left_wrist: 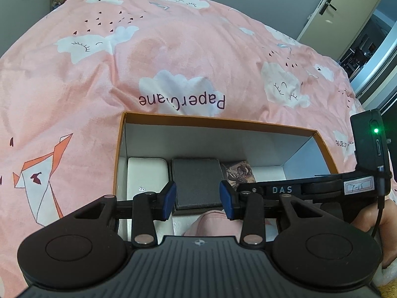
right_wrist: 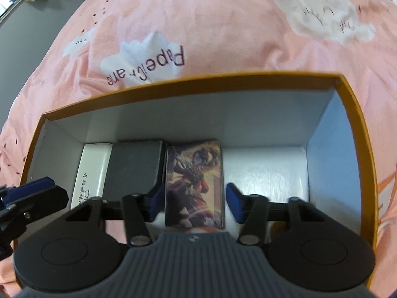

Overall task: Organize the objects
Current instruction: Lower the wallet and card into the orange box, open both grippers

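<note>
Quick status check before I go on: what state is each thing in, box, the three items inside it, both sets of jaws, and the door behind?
Orange box: lid off, sitting on the pink duvet.
White box: lying flat at the left end inside.
Dark grey box: flat, in the middle, between the left gripper jaws.
Illustrated card box: flat, right of the grey one.
Left gripper: open, astride the grey box.
Right gripper: open, astride the card box.
Door: ajar.
</note>
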Tool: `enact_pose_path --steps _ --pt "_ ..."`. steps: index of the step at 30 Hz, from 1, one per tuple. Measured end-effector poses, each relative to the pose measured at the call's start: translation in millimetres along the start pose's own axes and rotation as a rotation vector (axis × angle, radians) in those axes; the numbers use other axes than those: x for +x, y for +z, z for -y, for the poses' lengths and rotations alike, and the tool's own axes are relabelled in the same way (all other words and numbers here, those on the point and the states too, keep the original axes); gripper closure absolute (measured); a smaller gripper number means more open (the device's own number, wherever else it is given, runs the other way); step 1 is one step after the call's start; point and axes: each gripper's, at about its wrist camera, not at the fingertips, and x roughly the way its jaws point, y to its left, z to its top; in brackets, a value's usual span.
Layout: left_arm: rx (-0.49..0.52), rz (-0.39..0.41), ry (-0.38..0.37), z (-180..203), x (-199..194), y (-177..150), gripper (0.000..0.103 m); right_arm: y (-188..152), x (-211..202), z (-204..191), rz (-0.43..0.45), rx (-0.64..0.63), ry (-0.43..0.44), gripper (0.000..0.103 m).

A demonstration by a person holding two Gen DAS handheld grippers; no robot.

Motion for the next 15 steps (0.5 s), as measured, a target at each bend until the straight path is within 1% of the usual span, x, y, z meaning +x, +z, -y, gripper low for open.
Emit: enact_pose_path --steps 1,3,10,12,15 --pt "-0.001 -0.002 0.000 -0.2 -0.1 -0.4 0.058 -0.3 0.9 3.1 -0.016 0.025 0.006 0.056" --pt "-0.002 -0.004 0.002 -0.1 -0.3 -1.0 0.058 -0.8 1.0 4.8 -0.014 0.047 0.003 0.059" --pt "0.016 -0.015 -0.013 4.1 -3.4 -4.4 0.058 -3.3 3.3 2.6 0.006 0.118 0.005 0.060" --pt "0.035 -0.011 -0.018 6.2 -8.5 -6.3 0.058 -4.0 1.2 4.0 0.017 0.107 0.014 0.062" --pt "0.085 0.008 -0.033 11.6 -23.9 -12.4 0.058 -11.2 -15.9 1.6 0.065 0.068 0.031 0.062"
